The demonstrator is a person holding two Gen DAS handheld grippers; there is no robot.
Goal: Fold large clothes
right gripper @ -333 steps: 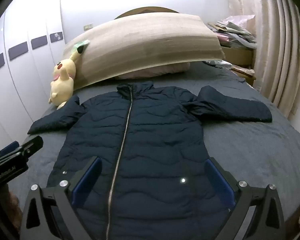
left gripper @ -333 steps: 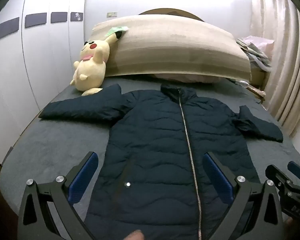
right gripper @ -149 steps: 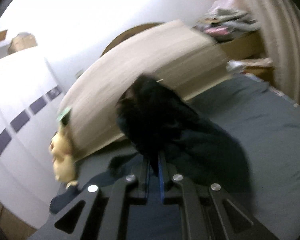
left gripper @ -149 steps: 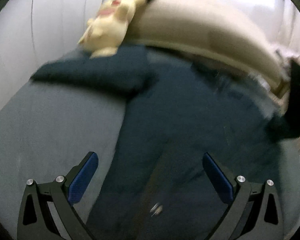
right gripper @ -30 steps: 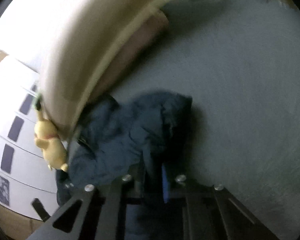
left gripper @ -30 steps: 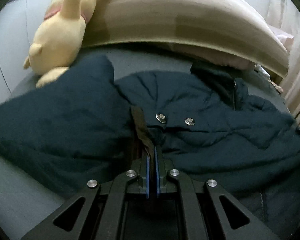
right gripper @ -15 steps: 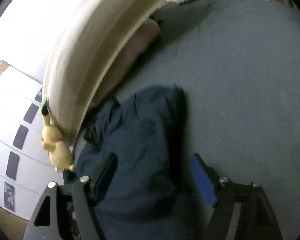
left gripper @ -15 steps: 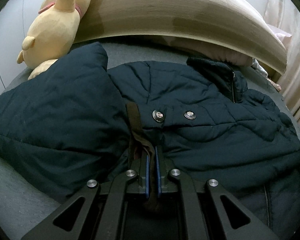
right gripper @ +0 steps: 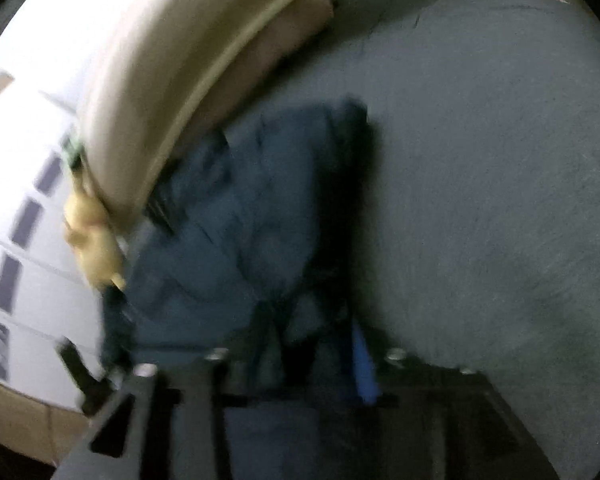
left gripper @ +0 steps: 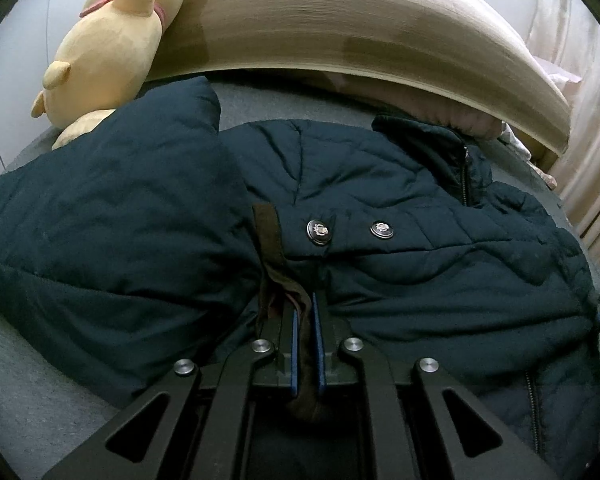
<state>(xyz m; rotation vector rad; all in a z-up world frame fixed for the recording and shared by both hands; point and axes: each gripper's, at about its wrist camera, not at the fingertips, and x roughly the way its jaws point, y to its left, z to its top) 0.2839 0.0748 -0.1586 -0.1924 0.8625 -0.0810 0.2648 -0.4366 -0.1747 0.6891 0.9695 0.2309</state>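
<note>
A: Where is the jacket?

B: It lies on the grey bed, dark blue and quilted, its collar up near the beige headboard. One sleeve is spread out toward the yellow plush toy, and the sleeve's far corner sits just beside the toy's foot.

A: And the left gripper?

B: Its jaws are pressed nearly together on a brown strip of the jacket's lining, just below two metal snap buttons.

A: What about the right gripper?

B: That view is blurred. The jaws stand partly apart and are closing, with a fold of the jacket between them. I cannot tell whether the blue pads press on the cloth yet.

A: What else shows from that side?

B: Bare grey bed to the right of the jacket, and the plush toy by the white wardrobe doors.
</note>
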